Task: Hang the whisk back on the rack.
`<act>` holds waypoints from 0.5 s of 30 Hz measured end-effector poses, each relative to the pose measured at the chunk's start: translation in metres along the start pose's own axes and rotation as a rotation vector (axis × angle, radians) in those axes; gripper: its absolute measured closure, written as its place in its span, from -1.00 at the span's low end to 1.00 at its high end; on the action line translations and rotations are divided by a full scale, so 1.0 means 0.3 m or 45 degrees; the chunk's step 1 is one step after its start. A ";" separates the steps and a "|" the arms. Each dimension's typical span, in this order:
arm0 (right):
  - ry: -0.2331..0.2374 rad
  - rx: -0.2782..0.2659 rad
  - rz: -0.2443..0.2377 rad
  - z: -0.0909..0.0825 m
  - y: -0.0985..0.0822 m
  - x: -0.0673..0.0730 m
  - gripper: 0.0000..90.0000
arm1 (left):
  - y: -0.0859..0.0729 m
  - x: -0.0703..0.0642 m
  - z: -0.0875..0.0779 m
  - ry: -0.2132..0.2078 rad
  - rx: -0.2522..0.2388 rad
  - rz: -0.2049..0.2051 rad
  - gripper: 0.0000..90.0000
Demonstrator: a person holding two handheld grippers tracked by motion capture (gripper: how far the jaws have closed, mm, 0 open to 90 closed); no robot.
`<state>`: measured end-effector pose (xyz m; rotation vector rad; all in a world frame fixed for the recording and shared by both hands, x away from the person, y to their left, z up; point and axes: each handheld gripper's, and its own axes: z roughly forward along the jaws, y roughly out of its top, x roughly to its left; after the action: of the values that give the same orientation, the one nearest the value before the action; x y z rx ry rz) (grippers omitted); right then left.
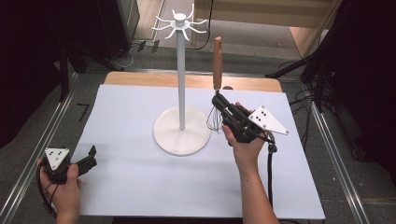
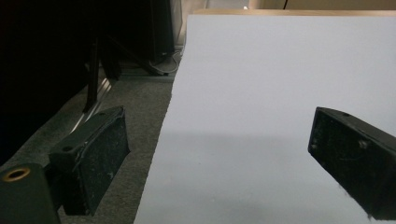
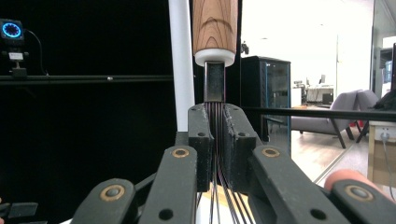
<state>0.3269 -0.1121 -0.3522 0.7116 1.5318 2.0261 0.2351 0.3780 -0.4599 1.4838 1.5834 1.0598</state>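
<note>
White stand [image 1: 181, 136] on papered table [image 1: 140, 172]

**Camera setup**

High view sat above the person's side, looking forward and down over the whole white sheet [image 1: 140, 186]. Left gripper view rode low, close over that sheet's left edge [image 2: 280, 93], facing across it. Right gripper view looked up along the stand pole [image 3: 181, 60], also seen from above [image 1: 180, 84].

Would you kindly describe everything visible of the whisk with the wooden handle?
The whisk has a light-brown wooden handle with visible grain, a pale collar beneath it, a dark metal neck, and thin dark wires. It stands upright, handle up, wire loops hanging down just above the white sheet. The right gripper is shut on the wires just below the neck, right of the white stand's pole.
</note>
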 end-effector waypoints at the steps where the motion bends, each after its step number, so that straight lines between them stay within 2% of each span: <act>1: -0.003 -0.003 -0.003 0.004 0.004 0.003 0.87 | 0.000 0.000 0.000 -0.001 0.002 0.000 -0.87; 15: 0.036 -0.023 -0.004 0.047 0.031 0.020 0.87 | 0.000 0.000 0.000 -0.003 0.003 0.003 -0.87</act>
<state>0.3314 -0.1004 -0.3393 0.6755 1.5272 2.0537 0.2352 0.3779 -0.4598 1.4881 1.5823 1.0574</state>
